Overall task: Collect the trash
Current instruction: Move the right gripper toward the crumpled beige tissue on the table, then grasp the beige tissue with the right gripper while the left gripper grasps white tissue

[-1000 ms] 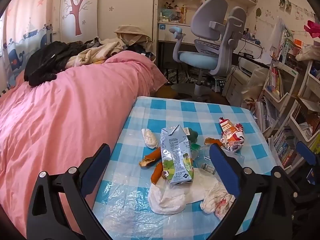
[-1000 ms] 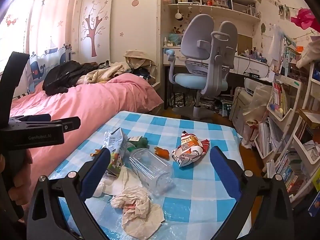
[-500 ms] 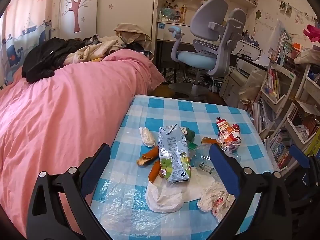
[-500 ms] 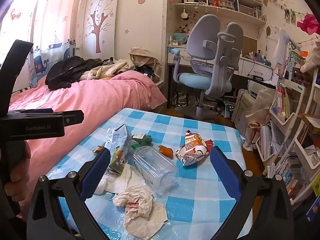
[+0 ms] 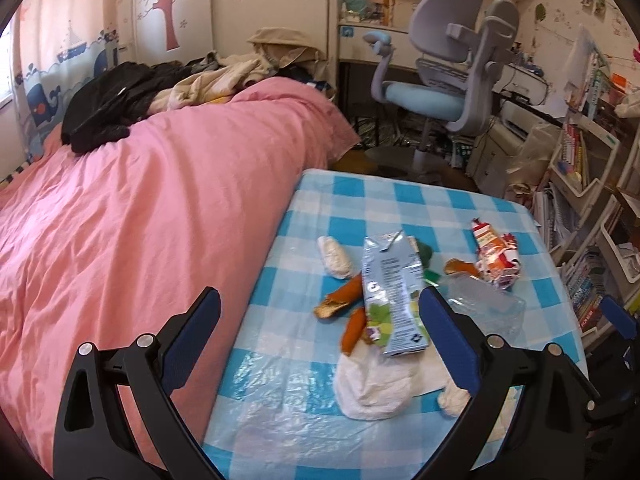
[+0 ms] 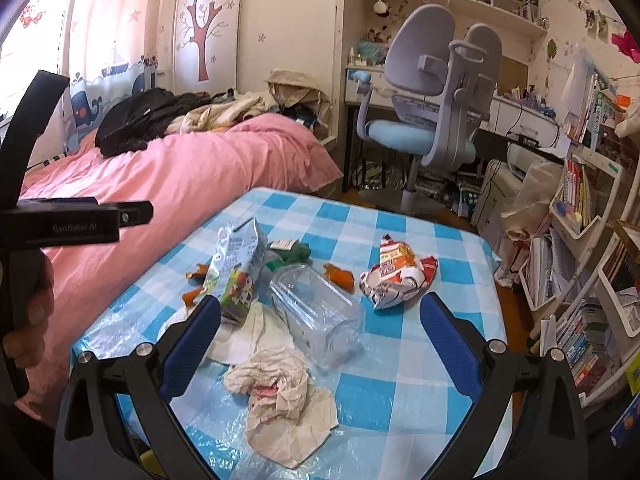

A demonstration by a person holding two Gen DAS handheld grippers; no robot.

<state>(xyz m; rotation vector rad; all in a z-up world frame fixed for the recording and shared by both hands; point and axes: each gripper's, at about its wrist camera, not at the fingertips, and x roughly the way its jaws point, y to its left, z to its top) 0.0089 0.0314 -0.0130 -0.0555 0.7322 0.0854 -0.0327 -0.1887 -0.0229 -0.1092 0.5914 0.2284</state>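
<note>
Trash lies on a table with a blue checked cloth (image 5: pixel 360 196). A flattened milk carton (image 5: pixel 390 296) lies in the middle, also in the right wrist view (image 6: pixel 236 272). Orange peel pieces (image 5: pixel 340 300) lie beside it. A clear plastic bottle (image 6: pixel 316 312), a crumpled red snack wrapper (image 6: pixel 396 276), white crumpled paper (image 6: pixel 280 388) and a white bag (image 5: pixel 372 388) lie around. My left gripper (image 5: pixel 316 336) is open and empty above the table's near left side. My right gripper (image 6: pixel 320 348) is open and empty above the crumpled paper.
A bed with a pink cover (image 5: pixel 140 220) touches the table's left side, with clothes piled on it. A grey and blue desk chair (image 6: pixel 428 120) stands behind the table. Shelves with books (image 6: pixel 580 220) stand at the right.
Both grippers have moved a little: the left view has swung left toward the bed, and the right view has drawn slightly closer to the trash. Both stay open.
</note>
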